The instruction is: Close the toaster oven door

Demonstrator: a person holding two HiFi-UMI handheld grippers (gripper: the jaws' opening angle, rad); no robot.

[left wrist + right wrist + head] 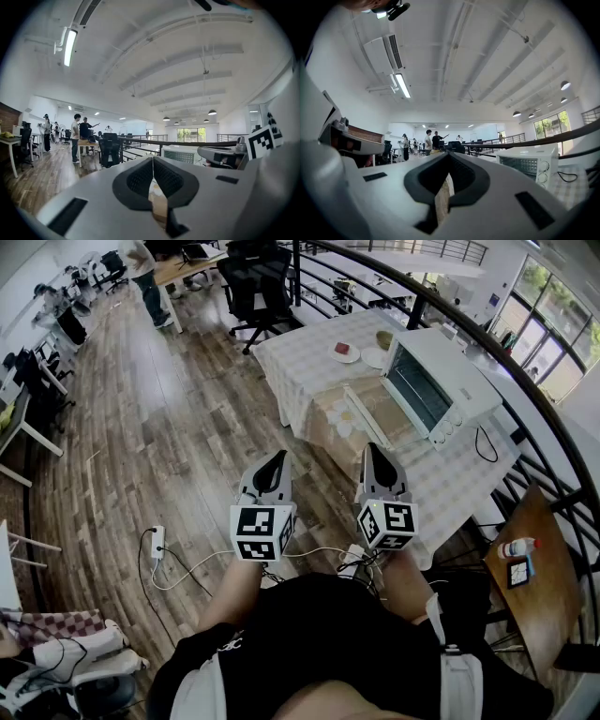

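— What do we see at the far left?

— Wood floor with a white power strip and its cable. Next comes our left gripper, held above the floor, its jaws pressed together with nothing between them.

— And beside it?

— Our right gripper, level with the left one, jaws likewise closed and empty. Both point toward the table with the checked cloth, and neither touches anything on it.

— Where do we find the toaster oven?

— The toaster oven stands on the right part of that table, ahead of our right gripper. Its door is open, folded down flat in front of the oven, apart from both grippers. Two small plates sit just beyond.

— Anything farther right?

— A small wooden side table with a bottle lying on it.
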